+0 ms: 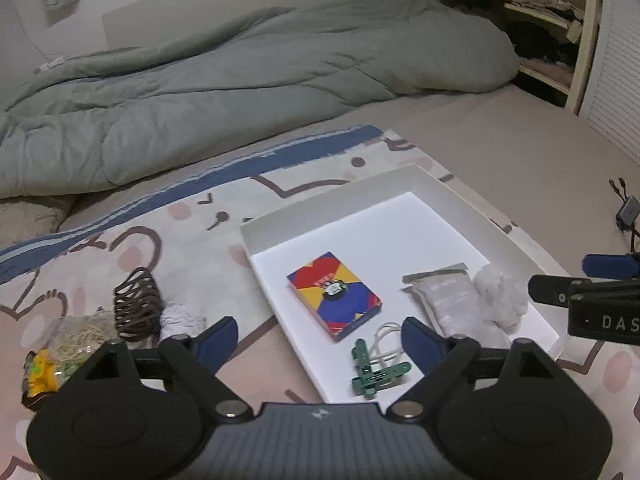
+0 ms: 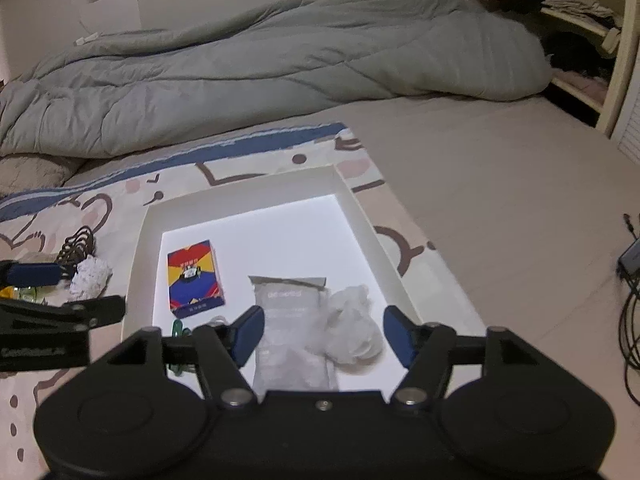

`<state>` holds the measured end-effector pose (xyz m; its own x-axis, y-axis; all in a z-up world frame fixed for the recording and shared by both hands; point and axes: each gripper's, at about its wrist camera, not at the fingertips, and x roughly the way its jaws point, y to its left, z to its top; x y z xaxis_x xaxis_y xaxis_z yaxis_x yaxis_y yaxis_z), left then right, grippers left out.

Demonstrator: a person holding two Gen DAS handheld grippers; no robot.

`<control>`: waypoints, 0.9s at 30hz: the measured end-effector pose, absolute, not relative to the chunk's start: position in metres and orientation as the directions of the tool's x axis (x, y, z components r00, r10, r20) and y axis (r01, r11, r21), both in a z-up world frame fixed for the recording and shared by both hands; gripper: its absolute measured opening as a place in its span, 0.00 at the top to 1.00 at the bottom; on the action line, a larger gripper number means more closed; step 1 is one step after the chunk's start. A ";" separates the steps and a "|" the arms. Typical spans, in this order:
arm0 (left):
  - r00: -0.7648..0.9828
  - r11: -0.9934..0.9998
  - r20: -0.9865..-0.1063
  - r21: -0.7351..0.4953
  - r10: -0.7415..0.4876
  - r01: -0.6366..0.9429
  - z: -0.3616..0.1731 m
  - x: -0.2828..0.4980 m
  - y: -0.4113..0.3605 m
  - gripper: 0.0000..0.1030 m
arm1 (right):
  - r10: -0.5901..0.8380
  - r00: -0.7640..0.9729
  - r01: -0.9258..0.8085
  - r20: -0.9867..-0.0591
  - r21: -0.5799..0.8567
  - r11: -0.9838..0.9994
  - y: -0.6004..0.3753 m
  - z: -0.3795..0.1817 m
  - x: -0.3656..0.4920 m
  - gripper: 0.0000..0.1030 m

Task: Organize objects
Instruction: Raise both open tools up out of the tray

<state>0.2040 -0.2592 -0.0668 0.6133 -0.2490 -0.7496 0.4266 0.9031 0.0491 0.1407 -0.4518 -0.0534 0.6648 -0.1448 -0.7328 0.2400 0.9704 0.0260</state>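
Blue-padded left gripper (image 1: 320, 336) spread wide, empty, right gripper (image 2: 322, 334) parted, empty, above white tray (image 2: 356, 200)

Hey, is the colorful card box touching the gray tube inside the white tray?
Apart. The left wrist view shows bare white tray floor between the card box and the gray tube.

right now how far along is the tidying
Done: card box, grey tube, white wad and green clips lie in the white tray. In hand: nothing; left claw and right claw are open. Left: brown hair ties, rubber bands, yellow packet.
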 end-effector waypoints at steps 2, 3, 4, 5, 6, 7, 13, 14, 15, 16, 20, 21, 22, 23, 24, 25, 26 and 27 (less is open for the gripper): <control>0.622 0.909 -0.744 0.049 -0.243 0.414 -0.063 0.201 -0.253 0.08 | -0.157 0.673 0.248 -0.723 0.021 0.969 -0.449 -0.050 0.137 0.27; 0.626 0.911 -0.741 0.050 -0.241 0.410 -0.062 0.200 -0.250 0.07 | -0.163 0.676 0.250 -0.719 0.015 0.968 -0.447 -0.048 0.136 0.23; 0.630 0.912 -0.739 0.051 -0.239 0.407 -0.060 0.198 -0.247 0.06 | -0.169 0.679 0.248 -0.714 0.007 0.969 -0.444 -0.047 0.134 0.21; 0.633 0.913 -0.737 0.052 -0.238 0.404 -0.058 0.197 -0.244 0.05 | -0.175 0.681 0.246 -0.711 -0.002 0.969 -0.441 -0.045 0.132 0.17; 0.637 0.916 -0.734 0.053 -0.235 0.398 -0.057 0.196 -0.241 0.05 | -0.182 0.683 0.244 -0.708 -0.013 0.970 -0.438 -0.043 0.130 0.17; 0.640 0.917 -0.732 0.052 -0.234 0.394 -0.055 0.194 -0.238 0.04 | -0.191 0.686 0.245 -0.702 -0.024 0.969 -0.436 -0.041 0.128 0.17; 0.658 0.929 -0.718 0.044 -0.226 0.367 -0.048 0.187 -0.223 0.00 | -0.204 0.700 0.252 -0.685 -0.030 0.967 -0.428 -0.032 0.117 0.09; 0.661 0.931 -0.716 0.043 -0.224 0.362 -0.047 0.186 -0.220 0.00 | -0.205 0.701 0.251 -0.683 -0.033 0.967 -0.426 -0.031 0.116 0.08; 0.663 0.932 -0.715 0.042 -0.223 0.359 -0.046 0.186 -0.218 0.00 | -0.208 0.702 0.251 -0.681 -0.037 0.967 -0.425 -0.031 0.115 0.06; 0.664 0.933 -0.714 0.042 -0.221 0.356 -0.045 0.185 -0.216 0.00 | -0.214 0.704 0.253 -0.678 -0.042 0.967 -0.424 -0.030 0.113 0.06; 0.672 0.937 -0.710 0.048 -0.211 0.345 -0.043 0.183 -0.208 0.00 | -0.227 0.709 0.260 -0.668 -0.052 0.964 -0.418 -0.026 0.109 0.05; 0.673 0.938 -0.709 0.049 -0.209 0.343 -0.043 0.182 -0.206 0.00 | -0.227 0.711 0.261 -0.665 -0.050 0.964 -0.418 -0.025 0.108 0.05; 0.674 0.939 -0.709 0.048 -0.207 0.340 -0.043 0.182 -0.204 0.00 | -0.229 0.711 0.264 -0.665 -0.050 0.963 -0.417 -0.024 0.107 0.05; 0.674 0.940 -0.709 0.048 -0.207 0.339 -0.042 0.181 -0.201 0.00 | -0.229 0.709 0.264 -0.667 -0.049 0.963 -0.417 -0.024 0.107 0.03; 0.675 0.940 -0.709 0.049 -0.205 0.337 -0.042 0.181 -0.200 0.00 | -0.230 0.706 0.266 -0.670 -0.050 0.963 -0.417 -0.024 0.107 0.03; 0.677 0.941 -0.708 0.050 -0.204 0.335 -0.042 0.181 -0.198 0.00 | -0.234 0.706 0.270 -0.668 -0.052 0.962 -0.416 -0.023 0.106 0.03; 0.678 0.942 -0.707 0.051 -0.202 0.333 -0.041 0.181 -0.197 0.00 | -0.240 0.707 0.274 -0.665 -0.056 0.960 -0.416 -0.023 0.105 0.03; 0.679 0.943 -0.706 0.050 -0.200 0.330 -0.041 0.181 -0.195 0.00 | -0.243 0.707 0.276 -0.664 -0.057 0.959 -0.415 -0.022 0.105 0.03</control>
<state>0.1809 -0.1950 -0.0411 0.6791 -0.1997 -0.7063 0.3297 0.9427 0.0504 0.1049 -0.4154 -0.0222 0.7068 -0.2429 -0.6644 0.2763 0.9594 -0.0568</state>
